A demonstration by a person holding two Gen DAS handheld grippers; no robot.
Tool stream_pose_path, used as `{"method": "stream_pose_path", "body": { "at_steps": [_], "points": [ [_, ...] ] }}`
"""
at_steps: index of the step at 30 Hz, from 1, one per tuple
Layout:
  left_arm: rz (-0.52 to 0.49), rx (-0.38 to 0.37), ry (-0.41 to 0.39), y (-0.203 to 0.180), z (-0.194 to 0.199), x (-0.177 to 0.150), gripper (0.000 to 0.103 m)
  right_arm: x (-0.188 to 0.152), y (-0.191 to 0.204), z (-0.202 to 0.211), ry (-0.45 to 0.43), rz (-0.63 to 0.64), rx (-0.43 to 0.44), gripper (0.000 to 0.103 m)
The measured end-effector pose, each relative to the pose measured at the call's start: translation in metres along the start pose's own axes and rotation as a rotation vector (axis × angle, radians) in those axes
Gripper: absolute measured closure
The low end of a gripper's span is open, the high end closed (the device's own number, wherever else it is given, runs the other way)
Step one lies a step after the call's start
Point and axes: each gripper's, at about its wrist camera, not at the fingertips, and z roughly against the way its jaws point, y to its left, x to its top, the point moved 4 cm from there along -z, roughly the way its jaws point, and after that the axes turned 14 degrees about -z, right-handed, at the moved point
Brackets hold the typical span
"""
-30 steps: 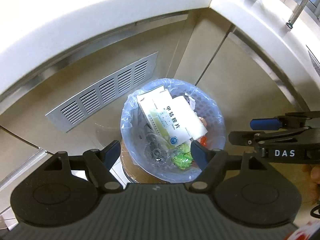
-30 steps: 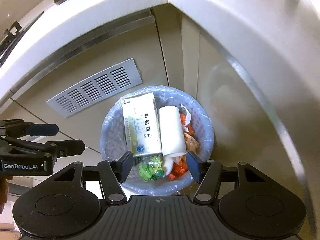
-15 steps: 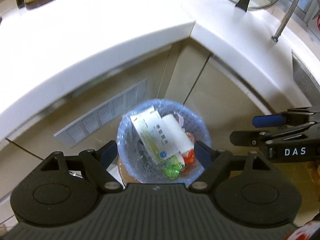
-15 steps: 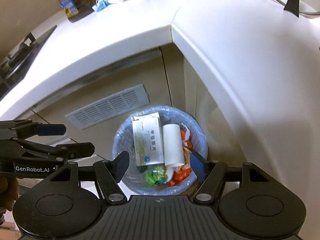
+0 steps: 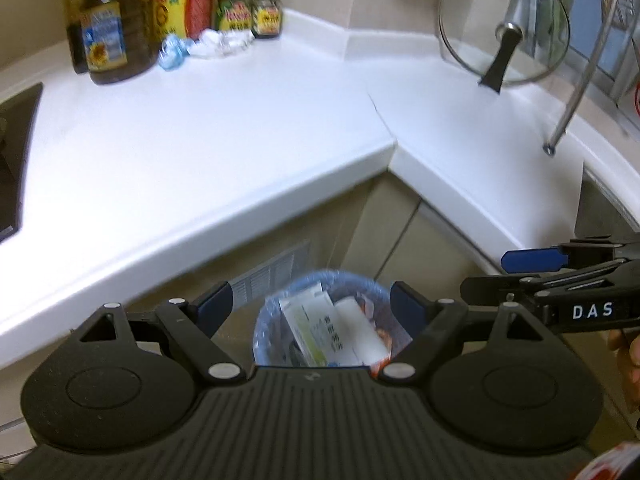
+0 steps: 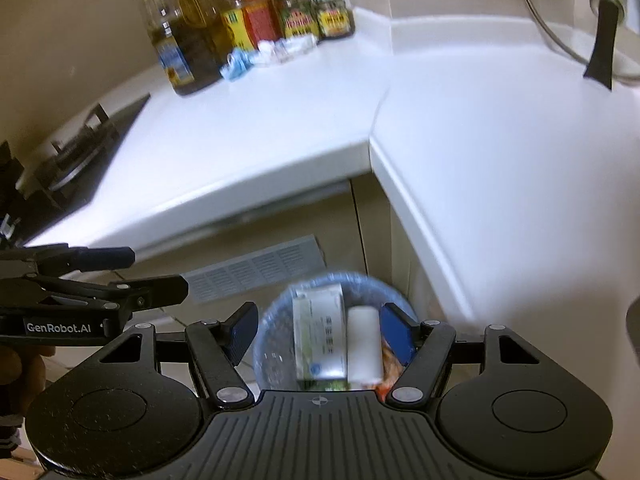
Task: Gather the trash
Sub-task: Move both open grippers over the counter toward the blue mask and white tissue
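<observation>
Blue-lined bin [image 5: 264,320] holding boxes, white counter [image 5: 200,152], crumpled wrappers [image 5: 208,46] by bottles [image 5: 108,40]

— Where's the left gripper [image 5: 311,306]?
— Angled downward, jaws spread wide, nothing between its fingers [image 5: 216,304].
— And the right gripper [image 6: 316,328]?
— Same downward tilt, jaws parted, pads bare, nothing caught between them. It sits just beside the left one, level with its fingertips, both pointing the same way.
— Any hands showing?
— Part of a hand [image 6: 18,376] behind the left gripper's fingers, gripping its handle.
</observation>
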Motion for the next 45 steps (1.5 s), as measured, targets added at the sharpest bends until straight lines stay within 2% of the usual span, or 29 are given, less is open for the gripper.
{"method": "stream_pose_path", "body": {
  "at_steps": [7,16,29,39,45],
  "points": [
    [0.024,0.052,-0.082,0.009,0.011,0.030,0.019,0.034,0.006,0.013,-0.090,0.020,0.049,0.035],
    [0.055,0.169,-0.166,0.029,0.019,0.065,0.017,0.086,0.004,0.017,-0.174,0.010,0.113,0.035],
    [0.117,0.341,-0.182,0.063,0.010,0.101,0.015,0.145,0.003,-0.004,-0.239,0.137,0.177,0.033],
    [0.073,0.367,-0.187,0.116,-0.045,0.137,0.015,0.182,0.014,-0.045,-0.282,0.156,0.166,0.033],
    [0.045,0.329,-0.173,0.158,-0.101,0.165,0.016,0.206,0.031,-0.084,-0.297,0.125,0.102,0.033]
  ]
}}
